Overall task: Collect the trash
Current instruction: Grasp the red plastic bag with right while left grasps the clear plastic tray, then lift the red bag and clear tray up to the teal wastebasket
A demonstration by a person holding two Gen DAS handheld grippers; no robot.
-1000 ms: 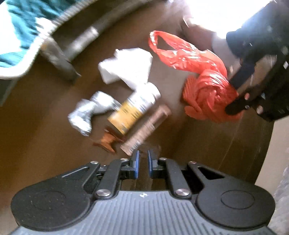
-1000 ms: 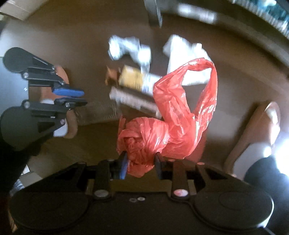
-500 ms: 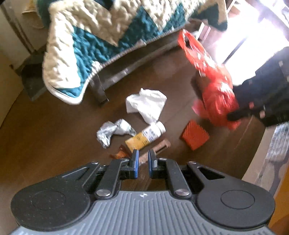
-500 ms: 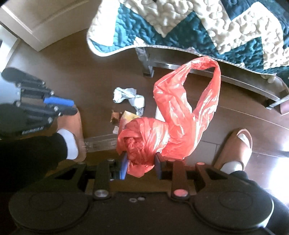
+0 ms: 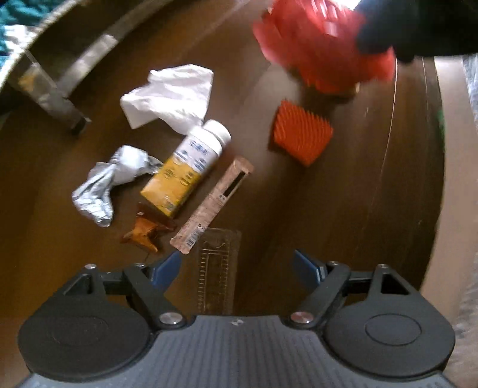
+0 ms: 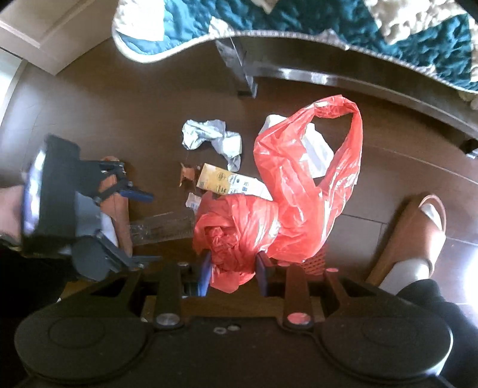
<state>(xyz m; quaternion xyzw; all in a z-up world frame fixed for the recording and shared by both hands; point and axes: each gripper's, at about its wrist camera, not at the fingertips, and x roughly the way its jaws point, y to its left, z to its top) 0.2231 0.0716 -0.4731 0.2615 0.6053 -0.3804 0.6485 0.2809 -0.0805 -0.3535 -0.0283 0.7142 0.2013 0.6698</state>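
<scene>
Between our right gripper's blue fingers we see a glossy red plastic bag. Beyond our left gripper's blue fingers lie a yellow-and-white bottle, silver crumpled foil, a white tissue, an orange ridged piece, a tan wrapper and a clear ribbed tray on dark brown floor. Past the bag hangs a teal-and-cream zigzag quilt.

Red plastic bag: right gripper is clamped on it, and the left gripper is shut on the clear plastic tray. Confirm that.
Not quite. The right gripper is clamped on the red plastic bag, but the left wrist view shows the left gripper open, its fingers either side of the clear plastic tray, not shut.
</scene>
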